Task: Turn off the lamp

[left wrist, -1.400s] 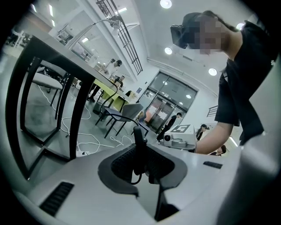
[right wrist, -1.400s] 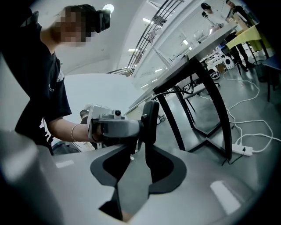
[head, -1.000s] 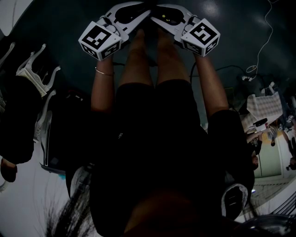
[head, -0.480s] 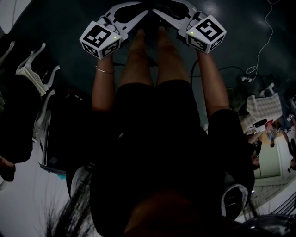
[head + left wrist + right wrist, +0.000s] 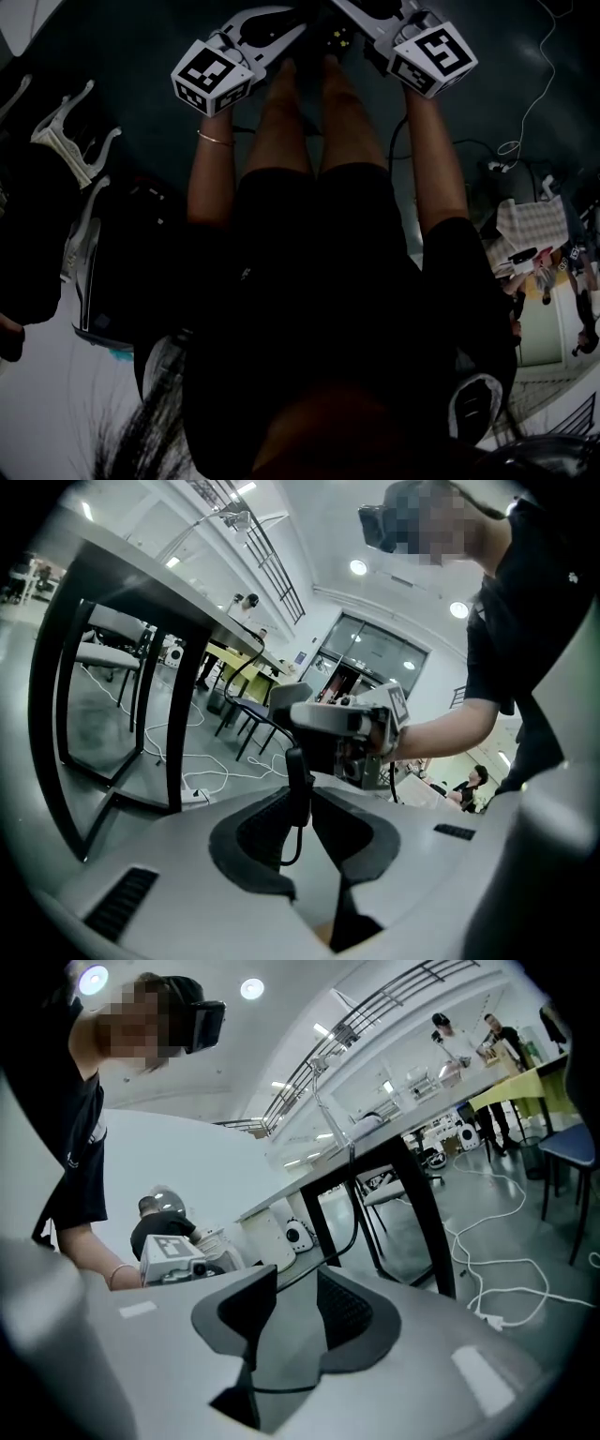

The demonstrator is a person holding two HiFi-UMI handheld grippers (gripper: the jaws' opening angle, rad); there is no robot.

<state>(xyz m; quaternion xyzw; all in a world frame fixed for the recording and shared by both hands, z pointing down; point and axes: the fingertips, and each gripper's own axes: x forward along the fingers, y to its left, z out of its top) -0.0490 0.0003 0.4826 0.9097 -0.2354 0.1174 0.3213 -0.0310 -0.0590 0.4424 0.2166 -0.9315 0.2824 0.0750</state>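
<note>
Left gripper [image 5: 299, 796] fingers pinched the slim black cord switch [image 5: 297, 764]. Right gripper [image 5: 295, 1284] fingers had just been opening, spread and empty. Left grip needed to stay steady, with any re-press square on.

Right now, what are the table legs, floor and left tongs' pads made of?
Table legs: likely painted metal; slim, black, square-edged. Floor: polished concrete or resin, maybe; grey, smooth, faint sheen. Left tongs pads, closed on what looks like a cord switch: probably rubber; matte black, ribbed.
</note>
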